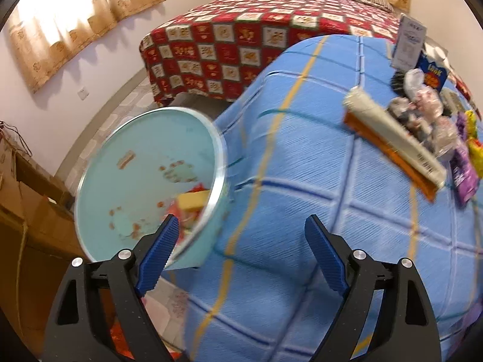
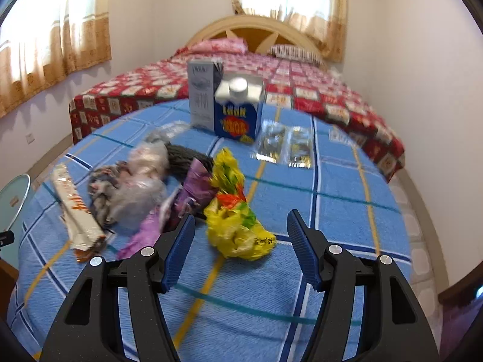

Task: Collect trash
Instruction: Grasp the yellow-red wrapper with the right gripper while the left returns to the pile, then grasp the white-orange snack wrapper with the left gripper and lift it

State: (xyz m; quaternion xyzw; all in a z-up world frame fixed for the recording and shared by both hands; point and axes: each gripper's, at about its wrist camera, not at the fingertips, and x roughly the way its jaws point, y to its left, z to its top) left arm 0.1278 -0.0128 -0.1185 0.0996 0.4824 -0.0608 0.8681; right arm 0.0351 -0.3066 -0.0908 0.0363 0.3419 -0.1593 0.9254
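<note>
The left gripper (image 1: pixel 241 238) hangs with jaws spread and nothing between them, over the near edge of a bench under a blue checked cloth (image 1: pixel 302 181). Only the left wrist view looks into the pale green bin (image 1: pixel 145 181) at the bench's left side, where yellow and red scraps lie at the bottom.

The right gripper (image 2: pixel 241 235), jaws spread and empty, faces the trash heap: a yellow plastic bag (image 2: pixel 235 226) just beyond its tips, purple wrappers (image 2: pixel 193 190) and a white-and-orange wrapper (image 2: pixel 75 211) to the left, a blue carton (image 2: pixel 238 114) farther back.
</note>
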